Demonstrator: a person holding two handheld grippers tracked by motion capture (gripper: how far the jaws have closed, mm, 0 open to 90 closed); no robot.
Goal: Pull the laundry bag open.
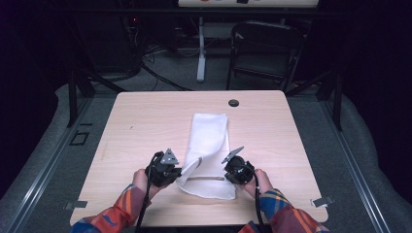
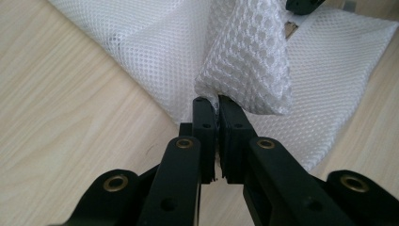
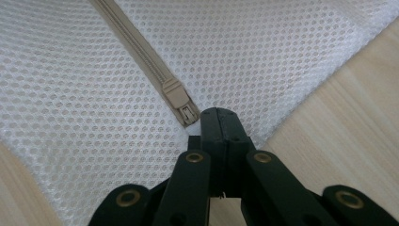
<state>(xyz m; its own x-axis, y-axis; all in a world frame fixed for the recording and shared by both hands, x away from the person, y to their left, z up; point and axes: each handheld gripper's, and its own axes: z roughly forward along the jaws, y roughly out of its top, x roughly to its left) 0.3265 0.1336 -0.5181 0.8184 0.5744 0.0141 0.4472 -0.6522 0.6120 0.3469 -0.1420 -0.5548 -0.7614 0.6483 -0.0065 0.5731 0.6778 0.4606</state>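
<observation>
The white mesh bag (image 1: pixel 209 145) lies in the middle of the table (image 1: pixel 141 121), its long axis running from 12 o'clock away from the person to 6 o'clock at the near edge. Both claws work at the near, 6 o'clock end. The left claw (image 1: pixel 180 171) sits at the bag's 8 o'clock corner, jaws pressed together on a fold of mesh (image 2: pixel 249 66) that it holds lifted off the table, so that corner stands up while the rest lies flat. The right claw (image 1: pixel 227 171) sits at the 4 o'clock corner, jaws pressed together with their tips on the mesh; whether they pinch a bit of fabric there I cannot tell.

The tan zipper (image 3: pixel 136 47) runs across the near end, roughly from 9 to 3 o'clock on the table. Its slider (image 3: pixel 179 100) lies just beside the right claw's tips, at about 10 o'clock from them in the right gripper view. The right hand is therefore far the nearer to the slider, and the zipper's track leads off toward the left claw, which likely steadies the bag.
</observation>
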